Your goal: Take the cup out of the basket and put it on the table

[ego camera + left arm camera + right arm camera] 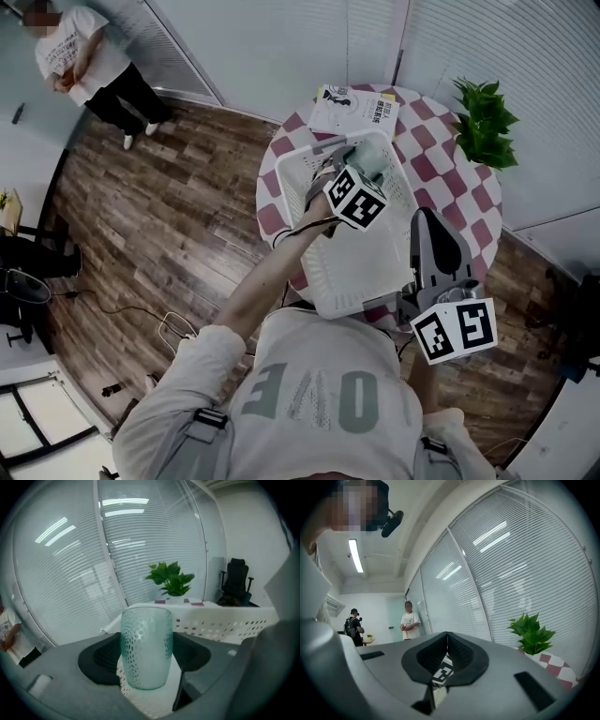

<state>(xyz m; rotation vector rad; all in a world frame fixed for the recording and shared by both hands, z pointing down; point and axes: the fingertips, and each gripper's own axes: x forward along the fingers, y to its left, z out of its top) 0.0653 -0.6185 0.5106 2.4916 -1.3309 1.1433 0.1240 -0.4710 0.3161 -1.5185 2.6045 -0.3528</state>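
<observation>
A teal dimpled glass cup (146, 648) stands upright between the jaws of my left gripper (145, 660), which is shut on it. In the head view this left gripper (362, 163) reaches into the white perforated basket (361, 272) on the round checkered table (469, 187). The cup (369, 161) shows there only as a pale patch past the marker cube. It is over the basket's floor, with the basket wall (225, 625) behind it. My right gripper (434, 223) is shut and empty, beside the basket's right side. Its jaws (447, 637) meet tip to tip.
A potted green plant (486, 122) stands at the table's far right, and a book (354, 111) lies behind the basket. A person (89, 66) stands on the wooden floor at far left. Glass walls with blinds run behind the table.
</observation>
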